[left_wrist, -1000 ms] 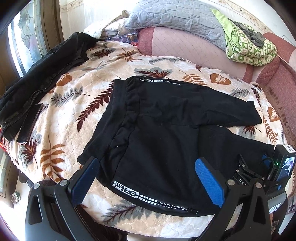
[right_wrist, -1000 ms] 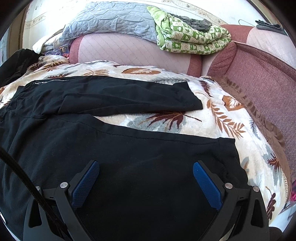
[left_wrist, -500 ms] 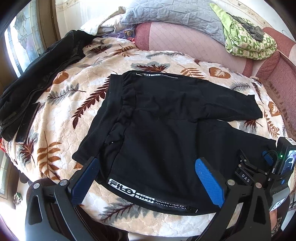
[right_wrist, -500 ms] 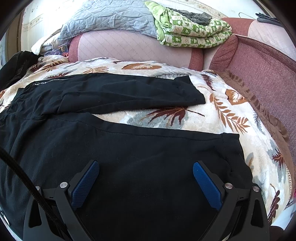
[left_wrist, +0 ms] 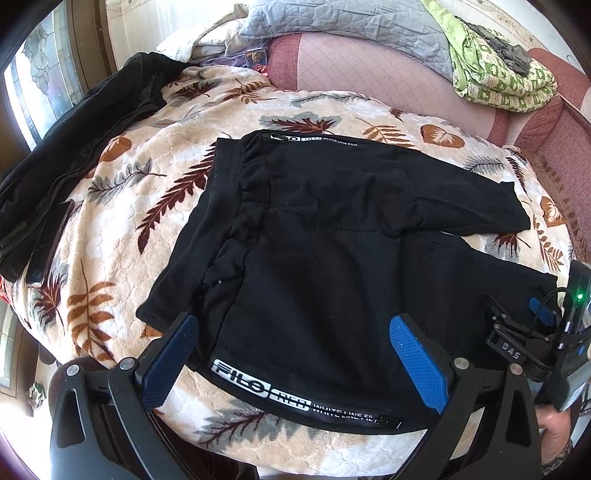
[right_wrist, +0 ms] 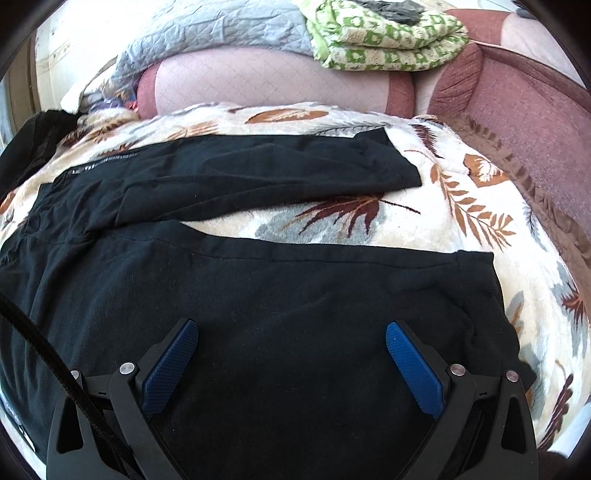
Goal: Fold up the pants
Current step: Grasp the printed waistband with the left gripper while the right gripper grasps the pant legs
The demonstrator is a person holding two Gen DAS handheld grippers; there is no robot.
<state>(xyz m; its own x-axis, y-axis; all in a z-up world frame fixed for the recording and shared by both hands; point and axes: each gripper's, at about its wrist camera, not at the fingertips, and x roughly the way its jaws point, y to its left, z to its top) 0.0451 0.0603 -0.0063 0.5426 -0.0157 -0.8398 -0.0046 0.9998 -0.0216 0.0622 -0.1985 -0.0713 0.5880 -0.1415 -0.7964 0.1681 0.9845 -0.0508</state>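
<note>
Black short pants (left_wrist: 314, 236) with white lettering on the side seams lie spread flat on a leaf-patterned blanket (left_wrist: 122, 206), waistband to the left, both legs pointing right. My left gripper (left_wrist: 295, 332) hovers open over the near hip and the logo stripe, holding nothing. In the right wrist view the near leg (right_wrist: 277, 306) fills the foreground and the far leg (right_wrist: 236, 177) lies beyond a strip of blanket. Above the near leg close to its hem, my right gripper (right_wrist: 291, 339) stands open and empty. That gripper's body (left_wrist: 554, 343) shows at the lower right of the left wrist view.
A black jacket (left_wrist: 74, 147) and a dark phone (left_wrist: 48, 251) lie at the blanket's left edge. Behind are pink sofa cushions (right_wrist: 269, 81), a grey quilt (left_wrist: 351, 22) and a folded green blanket (right_wrist: 380, 40). The maroon sofa arm (right_wrist: 528, 110) rises at right.
Both grippers have drifted slightly over the pants, the right view moving a little closer to the near leg. The pants lie as before and both grippers stay open.
</note>
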